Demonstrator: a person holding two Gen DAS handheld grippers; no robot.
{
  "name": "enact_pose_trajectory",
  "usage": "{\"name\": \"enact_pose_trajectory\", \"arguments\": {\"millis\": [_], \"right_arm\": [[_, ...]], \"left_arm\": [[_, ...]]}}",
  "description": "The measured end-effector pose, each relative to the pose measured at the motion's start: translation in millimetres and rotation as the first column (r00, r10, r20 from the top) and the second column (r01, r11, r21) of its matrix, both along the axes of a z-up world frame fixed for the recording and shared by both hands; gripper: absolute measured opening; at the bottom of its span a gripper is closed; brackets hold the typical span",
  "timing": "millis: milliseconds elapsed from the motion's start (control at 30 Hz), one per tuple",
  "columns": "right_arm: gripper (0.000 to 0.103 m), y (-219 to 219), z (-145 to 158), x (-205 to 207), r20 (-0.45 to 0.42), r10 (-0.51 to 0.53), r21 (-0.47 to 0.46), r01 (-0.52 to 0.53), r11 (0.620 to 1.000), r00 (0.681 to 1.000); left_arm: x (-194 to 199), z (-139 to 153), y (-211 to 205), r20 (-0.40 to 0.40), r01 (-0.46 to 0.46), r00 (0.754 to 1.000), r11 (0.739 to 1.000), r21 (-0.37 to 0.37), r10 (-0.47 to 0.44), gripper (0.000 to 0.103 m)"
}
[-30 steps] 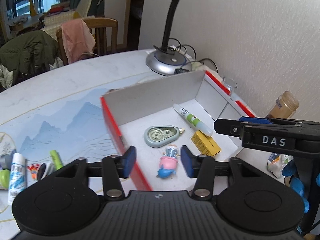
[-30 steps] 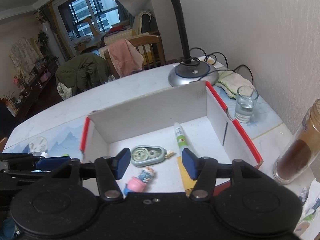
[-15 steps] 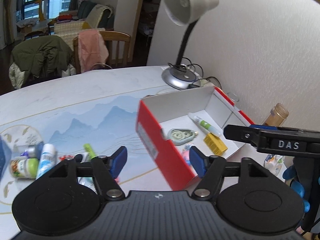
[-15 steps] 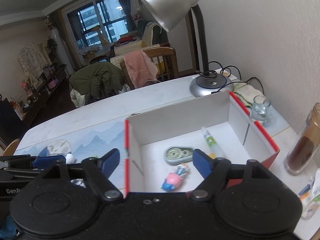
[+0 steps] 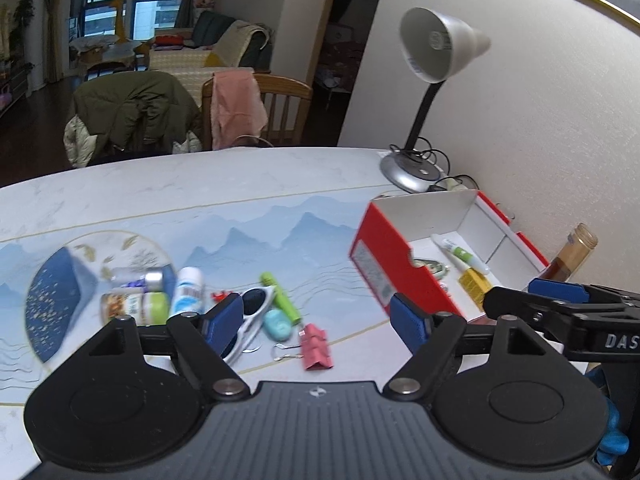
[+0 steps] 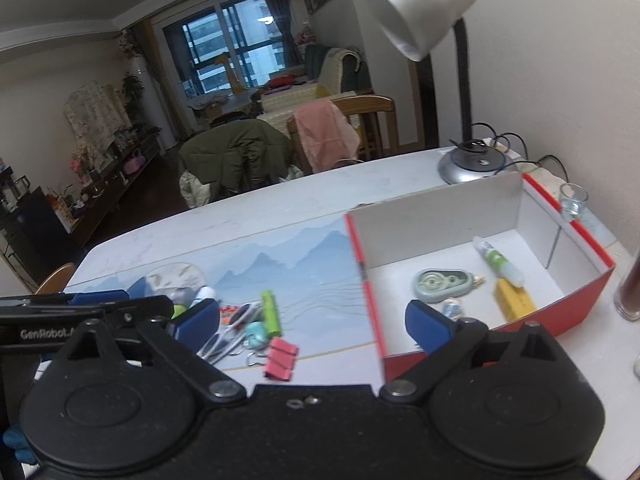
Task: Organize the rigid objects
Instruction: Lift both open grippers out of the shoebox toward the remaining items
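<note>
The pale counter point(image 5: 280, 184) with its blue mountain-print mat carries everything. On its right side, near the wall, sits the red cardboard box with a white inside point(image 6: 568, 312), open at the top; a divider splits off a narrow far-right compartment whose contents are hidden. The main compartment holds a grey-green correction tape dispenser point(image 6: 442, 282), a white-and-green glue tube point(image 6: 498, 260), a small yellow box point(image 6: 514, 302) and a little pink-and-blue figurine point(image 6: 452, 307), largely hidden behind a fingertip.

Left of the box lies the loose pile still to sort: white-framed sunglasses point(image 5: 254, 312), a white cylindrical bottle point(image 5: 187, 292), a lime-green marker point(image 5: 280, 294), a pink binder clip point(image 5: 316, 346) and a teal oval case point(image 5: 277, 323). These look light and stiff. The bottle and marker may roll, so each is probably best pinched across its middle; the clip across its folded body; the sunglasses seem the most fragile, better taken at the bridge.

The left hand-held gripper point(image 5: 316, 322) hangs above the pile, jaws spread wide, holding nothing. The right hand-held gripper point(image 6: 312, 324) is likewise wide open and empty, between pile and box.
</note>
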State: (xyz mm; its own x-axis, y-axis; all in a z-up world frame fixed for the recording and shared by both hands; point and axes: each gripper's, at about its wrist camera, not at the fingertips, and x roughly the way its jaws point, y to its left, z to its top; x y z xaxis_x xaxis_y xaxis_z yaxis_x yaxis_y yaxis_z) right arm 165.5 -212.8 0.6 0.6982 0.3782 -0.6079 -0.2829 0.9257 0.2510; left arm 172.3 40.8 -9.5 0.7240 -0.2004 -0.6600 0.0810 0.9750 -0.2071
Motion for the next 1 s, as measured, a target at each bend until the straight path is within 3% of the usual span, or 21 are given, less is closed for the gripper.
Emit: {"name": "enact_pose_trajectory", "arguments": {"millis": [167,300,667,800,1000], "right_arm": [[0.102,23,-3,-8,0.003,0.017,-0.004,-0.017,1.0,1.0],[0.102,37,-8,-14,-0.01,0.015,-0.007,-0.015,1.0,1.0],[0.099,78,-29,-18,-0.041,0.034,-0.064,-0.037,0.997,0.999],[0.099,92,-39,-12,-0.049,0.03,-0.104,-0.035,0.994,0.998],[0.098,104,-57,2,-0.075,0.014,-0.138,-0.024,0.99,0.997]], "left_arm": [[-8,-7,27,0.002,-0.017,1.0,1.0,-0.003,0.017,0.084],[-10,-14,47,-0.02,-0.045,0.999,0.999,-0.001,0.045,0.103],[-9,-50,91,-0.034,-0.1,0.994,0.994,0.047,0.102,0.103],[-2,-65,109,-0.068,-0.129,0.989,0.992,0.016,0.13,0.103],[14,-84,130,-0.05,-0.193,0.98,0.981,0.029,0.194,0.103]]}}
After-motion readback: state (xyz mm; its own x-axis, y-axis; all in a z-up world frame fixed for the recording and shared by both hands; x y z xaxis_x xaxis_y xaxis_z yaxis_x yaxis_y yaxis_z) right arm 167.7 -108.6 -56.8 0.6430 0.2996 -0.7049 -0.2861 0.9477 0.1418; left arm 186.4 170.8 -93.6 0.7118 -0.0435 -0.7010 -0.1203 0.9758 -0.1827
